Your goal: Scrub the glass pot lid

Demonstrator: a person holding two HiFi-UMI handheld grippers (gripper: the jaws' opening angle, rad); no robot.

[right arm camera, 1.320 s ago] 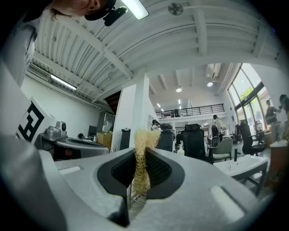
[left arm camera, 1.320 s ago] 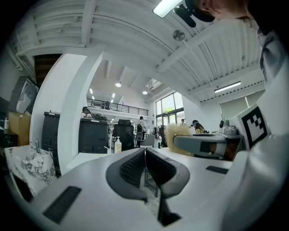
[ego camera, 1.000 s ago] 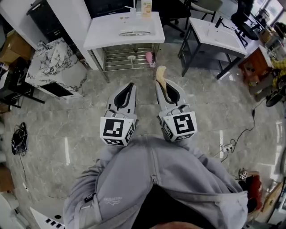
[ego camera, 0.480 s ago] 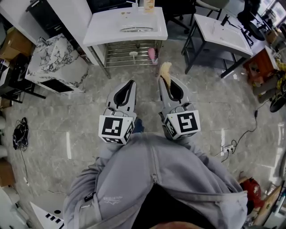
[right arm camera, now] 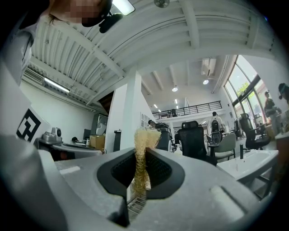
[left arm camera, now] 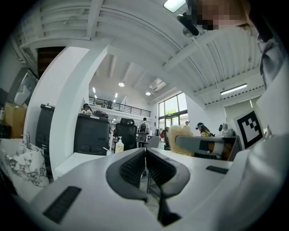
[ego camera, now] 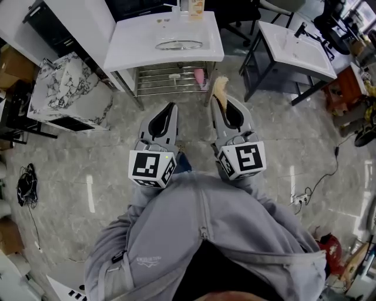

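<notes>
The glass pot lid (ego camera: pixel 178 44) lies flat on a white table (ego camera: pixel 132 52) at the far side of the head view. Both grippers are held in front of a person in a grey jacket, short of the table and above the floor. My left gripper (ego camera: pixel 170 107) (left arm camera: pixel 145 152) is shut with nothing between its jaws. My right gripper (ego camera: pixel 222 101) (right arm camera: pixel 141 155) is shut on a tan fibrous scrubber (ego camera: pixel 220 87) (right arm camera: pixel 143 143), which sticks out past the fingertips. The scrubber (left arm camera: pixel 182 138) also shows off to the right in the left gripper view.
A bottle (ego camera: pixel 195 7) stands at the table's back edge. A wire rack (ego camera: pixel 167 79) under it holds a pink item (ego camera: pixel 198 75). A second white table (ego camera: pixel 292 48) stands at the right and a marble-patterned cabinet (ego camera: pixel 66 89) at the left. Cables (ego camera: pixel 311 182) lie on the floor.
The person has stepped toward the white table, so both grippers are nearer its front edge. The right gripper's hold on the scrubber is unchanged; the left one stays shut.
</notes>
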